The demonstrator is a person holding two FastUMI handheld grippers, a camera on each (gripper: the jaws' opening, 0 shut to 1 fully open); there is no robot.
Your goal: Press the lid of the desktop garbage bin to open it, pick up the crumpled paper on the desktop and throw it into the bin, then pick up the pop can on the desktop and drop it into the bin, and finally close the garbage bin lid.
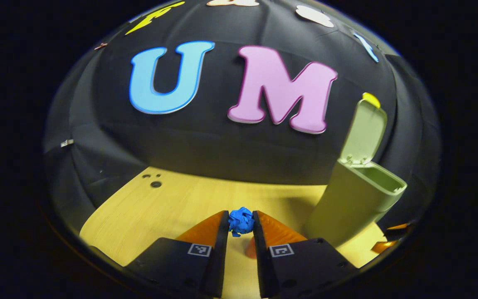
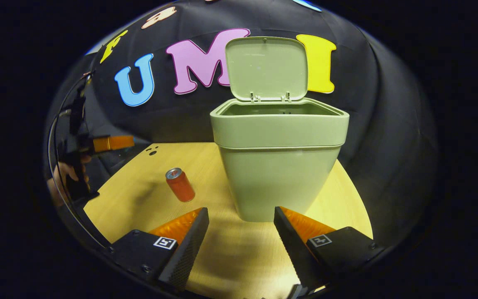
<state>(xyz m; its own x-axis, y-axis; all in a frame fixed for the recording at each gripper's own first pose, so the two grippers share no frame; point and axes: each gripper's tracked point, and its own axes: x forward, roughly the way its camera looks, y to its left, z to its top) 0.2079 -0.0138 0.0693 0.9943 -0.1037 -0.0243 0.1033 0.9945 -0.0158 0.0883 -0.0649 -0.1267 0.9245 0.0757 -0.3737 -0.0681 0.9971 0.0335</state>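
In the left gripper view, the can (image 1: 250,249) at lower centre is mostly hidden behind the tongs (image 1: 241,222); the bin (image 1: 353,203) base is cut by them. In the right gripper view, the hand (image 2: 62,178) at far left is blurred, and the bin's inside is hidden.

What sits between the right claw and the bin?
Nothing: bare tabletop runs from the right claw to the bin, per the right gripper view.

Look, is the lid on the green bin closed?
No, in the right gripper view the lid stands upright, open above the garbage bin, whose inside rim shows.
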